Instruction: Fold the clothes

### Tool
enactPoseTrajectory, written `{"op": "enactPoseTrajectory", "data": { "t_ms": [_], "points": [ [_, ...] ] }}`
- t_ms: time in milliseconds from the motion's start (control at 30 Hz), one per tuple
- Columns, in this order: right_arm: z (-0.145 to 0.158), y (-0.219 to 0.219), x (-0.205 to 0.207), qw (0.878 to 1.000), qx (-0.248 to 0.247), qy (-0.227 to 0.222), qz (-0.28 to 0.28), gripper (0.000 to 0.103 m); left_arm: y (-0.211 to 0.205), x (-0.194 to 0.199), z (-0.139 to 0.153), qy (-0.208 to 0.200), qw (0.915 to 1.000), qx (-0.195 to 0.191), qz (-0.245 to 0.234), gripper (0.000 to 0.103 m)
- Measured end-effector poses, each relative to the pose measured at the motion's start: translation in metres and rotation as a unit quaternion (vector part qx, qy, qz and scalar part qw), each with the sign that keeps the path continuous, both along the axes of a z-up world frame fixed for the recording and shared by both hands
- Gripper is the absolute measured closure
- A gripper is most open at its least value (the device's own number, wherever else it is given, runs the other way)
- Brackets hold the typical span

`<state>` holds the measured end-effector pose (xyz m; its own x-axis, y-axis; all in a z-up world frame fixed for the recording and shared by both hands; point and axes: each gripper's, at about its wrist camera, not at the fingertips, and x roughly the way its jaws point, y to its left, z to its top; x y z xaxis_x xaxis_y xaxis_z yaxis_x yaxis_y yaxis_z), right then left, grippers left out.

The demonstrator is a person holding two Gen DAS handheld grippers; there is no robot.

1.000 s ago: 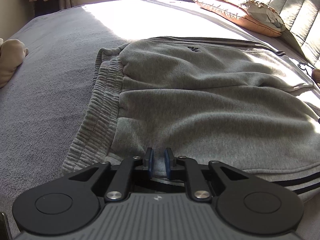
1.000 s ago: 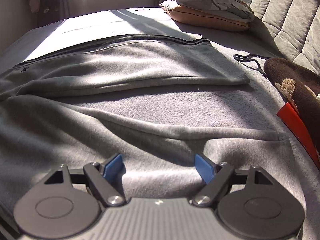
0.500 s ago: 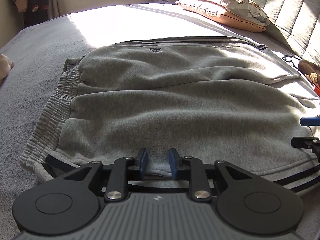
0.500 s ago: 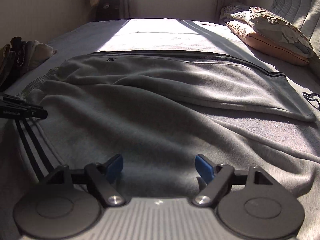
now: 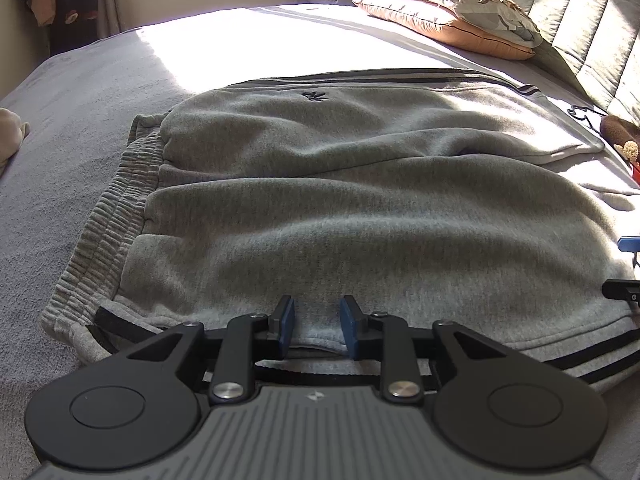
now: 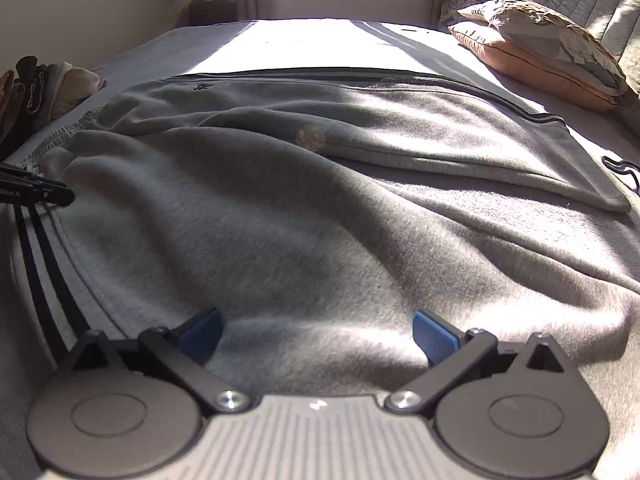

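Left gripper [image 5: 316,328] jaws have just been opening; near edge of the grey sweatpants [image 5: 360,208] is sitting between them, pads looking clear of the cloth. Right gripper [image 6: 316,336] jaws have just been spreading to full width, hovering over the fleece, gripping nothing. Sweatpants are lying flat on the bed [image 5: 72,128], waistband [image 5: 108,220] to the left. Advising: bite both layers, lift evenly, keeping striped seam [image 6: 44,280] straight.

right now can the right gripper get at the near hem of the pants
Probably yes: the right gripper is open right over the gray pants, nothing lies between its fingers and the cloth, and the left gripper stands off to the side.
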<state>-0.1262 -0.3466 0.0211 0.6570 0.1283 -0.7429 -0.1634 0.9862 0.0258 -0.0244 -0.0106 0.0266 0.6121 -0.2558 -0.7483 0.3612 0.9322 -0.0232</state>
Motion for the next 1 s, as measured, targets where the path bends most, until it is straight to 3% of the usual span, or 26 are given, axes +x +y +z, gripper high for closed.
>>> {"op": "enactPoseTrajectory", "data": {
  "t_ms": [200, 400, 633, 767, 867, 1000],
  "points": [
    [0.003, -0.059, -0.038, 0.996, -0.023, 0.042, -0.077, 0.002, 0.004, -0.002, 0.000, 0.001, 1.0000, -0.001, 0.002, 0.074],
    [0.004, -0.133, -0.079, 0.979, -0.024, 0.076, -0.189, 0.001, 0.004, -0.003, 0.001, 0.000, 1.0000, 0.004, 0.004, 0.074],
    [0.010, -0.134, -0.079, 0.963, -0.081, 0.074, -0.245, 0.001, 0.007, -0.002, 0.005, 0.001, 0.9999, 0.011, 0.012, 0.074],
    [0.024, -0.133, -0.077, 0.954, -0.114, 0.030, -0.275, 0.005, 0.008, 0.000, 0.007, 0.004, 0.9998, 0.010, 0.017, 0.074],
    [0.035, -0.127, -0.070, 0.959, -0.086, -0.004, -0.272, 0.005, 0.003, 0.000, 0.008, 0.000, 0.9998, 0.014, 0.015, 0.074],
    [0.026, -0.091, -0.043, 0.977, -0.065, 0.013, -0.203, 0.005, -0.007, 0.000, 0.005, -0.006, 0.9996, 0.026, 0.011, 0.074]
  ]
}}
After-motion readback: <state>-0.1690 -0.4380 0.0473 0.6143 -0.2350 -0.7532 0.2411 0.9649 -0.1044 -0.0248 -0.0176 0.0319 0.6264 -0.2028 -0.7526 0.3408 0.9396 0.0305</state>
